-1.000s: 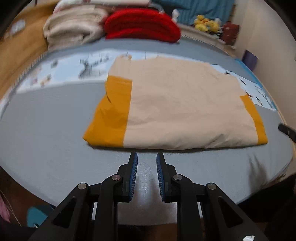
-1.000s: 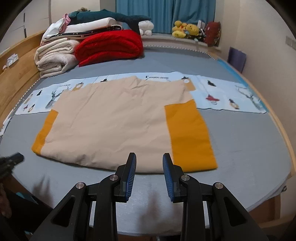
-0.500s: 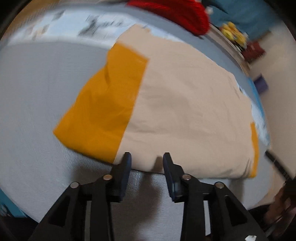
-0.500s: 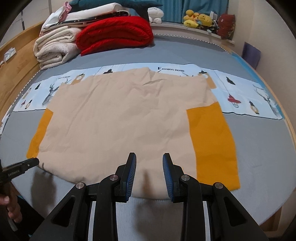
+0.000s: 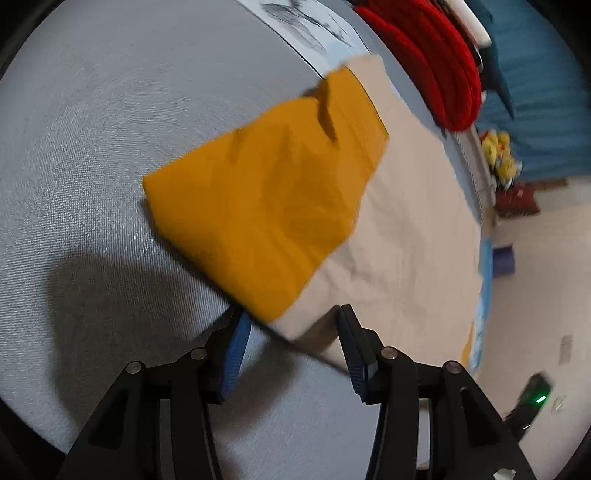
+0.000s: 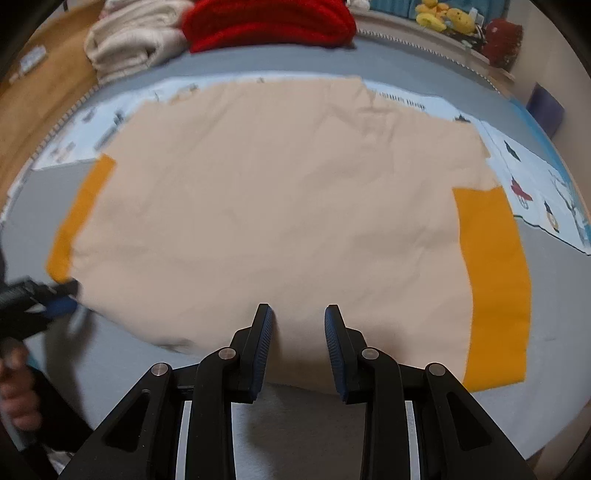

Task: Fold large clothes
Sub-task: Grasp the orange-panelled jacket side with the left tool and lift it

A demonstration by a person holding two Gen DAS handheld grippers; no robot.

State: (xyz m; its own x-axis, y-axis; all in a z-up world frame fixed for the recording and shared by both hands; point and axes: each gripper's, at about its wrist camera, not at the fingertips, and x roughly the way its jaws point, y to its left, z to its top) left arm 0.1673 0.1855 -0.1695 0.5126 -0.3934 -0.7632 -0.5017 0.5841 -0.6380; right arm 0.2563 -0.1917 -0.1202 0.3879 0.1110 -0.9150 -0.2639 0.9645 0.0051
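Grey bed [image 6: 406, 66] fills most of both views, its cover a fine woven texture, lit unevenly with a dark shadow near the left gripper [image 5: 291, 343]. A beige garment [image 6: 277, 206] with orange sleeves lies spread flat on the middle of the bed, a bit wrinkled. Under its far edge runs a pale blue printed cloth strip [image 6: 535, 199] with small cartoon figures, laid across the bed.

At the head end: a folded red blanket [image 6: 269, 22] beside a stack of cream blankets [image 6: 133, 44]. Wooden bed frame [image 6: 40, 92] runs along the left side. Yellow plush toys [image 6: 447, 18] and a dark red one sit on a ledge by teal curtains [image 5: 546, 122]. Plain pale wall on the right, with a purple item [image 6: 546, 107] leaning against it.

Left gripper: jaws spread and have just been opening; the garment's near corner, where the orange sleeve [image 5: 266, 206] meets beige, sits between the pads, not pinched. View tilted and blurred.

Right gripper [image 6: 299, 339]: jaws partly apart, low over the garment's near hem around the middle, beige cloth showing in the gap, not clamped. In the right wrist view the left gripper shows at the far left edge by the other orange sleeve [image 6: 79, 218], with a hand [image 6: 16, 387] below it.
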